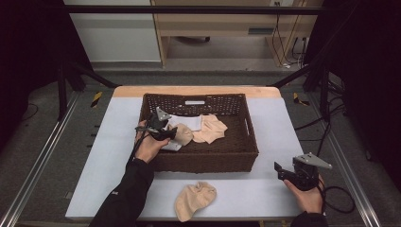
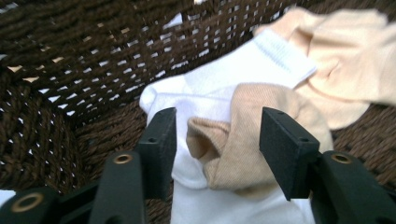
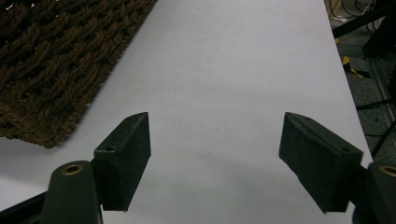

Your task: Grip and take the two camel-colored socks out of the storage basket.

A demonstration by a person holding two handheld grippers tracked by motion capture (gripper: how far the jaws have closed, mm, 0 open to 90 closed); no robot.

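A brown wicker basket [image 1: 208, 158] stands in the middle of the white table [image 1: 265, 194]. Inside it lie a white sock [image 1: 189, 122], a beige sock [image 1: 213, 128] and a smaller beige sock [image 1: 185, 135]. My left gripper [image 1: 173, 134] is down in the basket's left part. In the left gripper view it [image 2: 217, 140] is open, its jaws on either side of the small beige sock [image 2: 247, 135], which rests on the white sock [image 2: 210, 91]. Another beige sock [image 1: 195, 199] lies on the table in front of the basket. My right gripper [image 1: 280, 170] is open above bare table [image 3: 224, 70].
The basket's woven wall [image 2: 70, 70] rises close on the left of my left gripper. The basket's corner [image 3: 56, 60] sits left of my right gripper. Black frame bars [image 1: 302, 71] and cables [image 1: 340, 198] flank the table; a wooden cabinet [image 1: 227, 23] stands beyond.
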